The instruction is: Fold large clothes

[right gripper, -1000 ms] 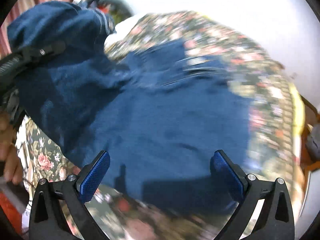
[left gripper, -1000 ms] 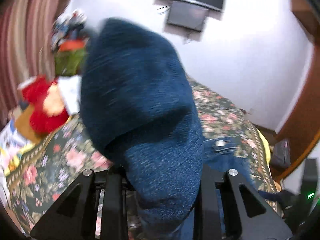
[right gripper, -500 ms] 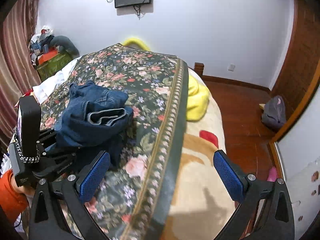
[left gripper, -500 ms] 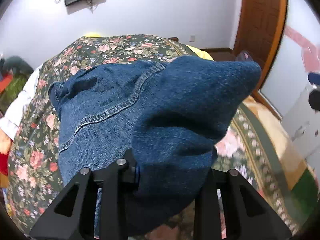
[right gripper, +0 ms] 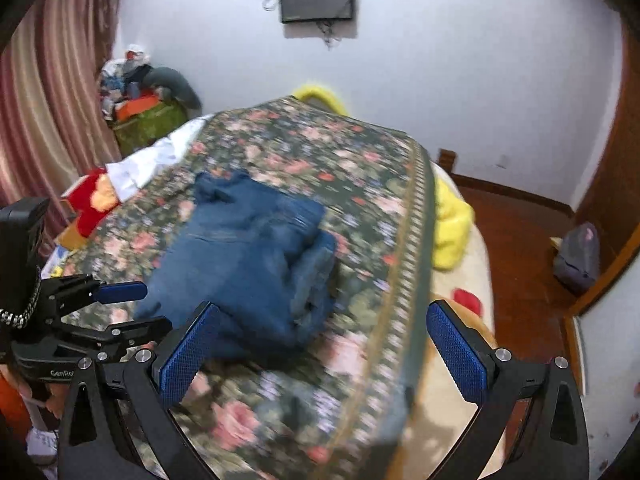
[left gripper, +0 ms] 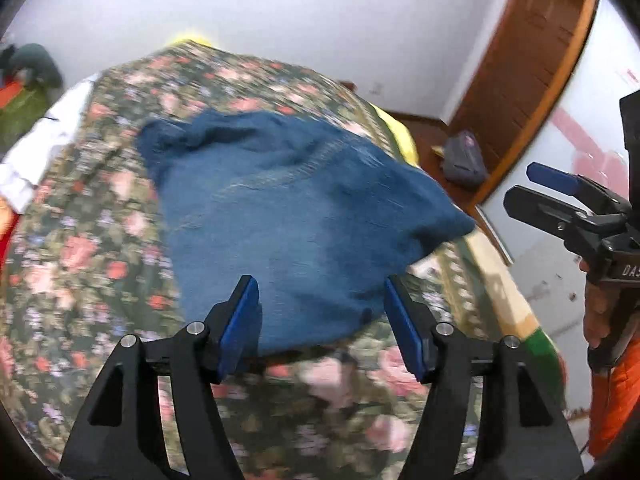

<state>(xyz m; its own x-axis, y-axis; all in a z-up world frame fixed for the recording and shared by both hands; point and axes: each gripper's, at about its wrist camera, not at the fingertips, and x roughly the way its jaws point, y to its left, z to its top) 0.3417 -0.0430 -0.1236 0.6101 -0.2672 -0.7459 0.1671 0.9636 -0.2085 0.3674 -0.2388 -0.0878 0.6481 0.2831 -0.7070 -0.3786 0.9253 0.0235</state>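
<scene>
A pair of blue jeans [left gripper: 296,216] lies folded in a loose bundle on the floral bedspread [left gripper: 80,260]. My left gripper [left gripper: 320,292] points down at the bundle's near edge. Its jaws are opening, and the denim shows between the blue pads [left gripper: 240,320] with a gap on each side. The right wrist view shows the jeans [right gripper: 248,248] mid-bed, with the left gripper [right gripper: 132,310] at their near left edge. My right gripper [right gripper: 322,312] hangs wide open above the bedspread's [right gripper: 320,152] border with nothing between its fingers. It also shows at the right edge [left gripper: 560,196], held by a hand.
A yellow blanket [right gripper: 452,224] and a cream one [right gripper: 452,360] lie along the bed's right side. A red plush toy [right gripper: 92,200] and a white cloth [right gripper: 152,156] sit at the left. A pile of things [right gripper: 140,100] stands by the curtain. A grey bag [right gripper: 576,256] rests on the wooden floor.
My left gripper has let go of the denim fold and its jaws have spread. The jeans have dropped onto the bed as a folded bundle. The right gripper has pulled back, still open.
</scene>
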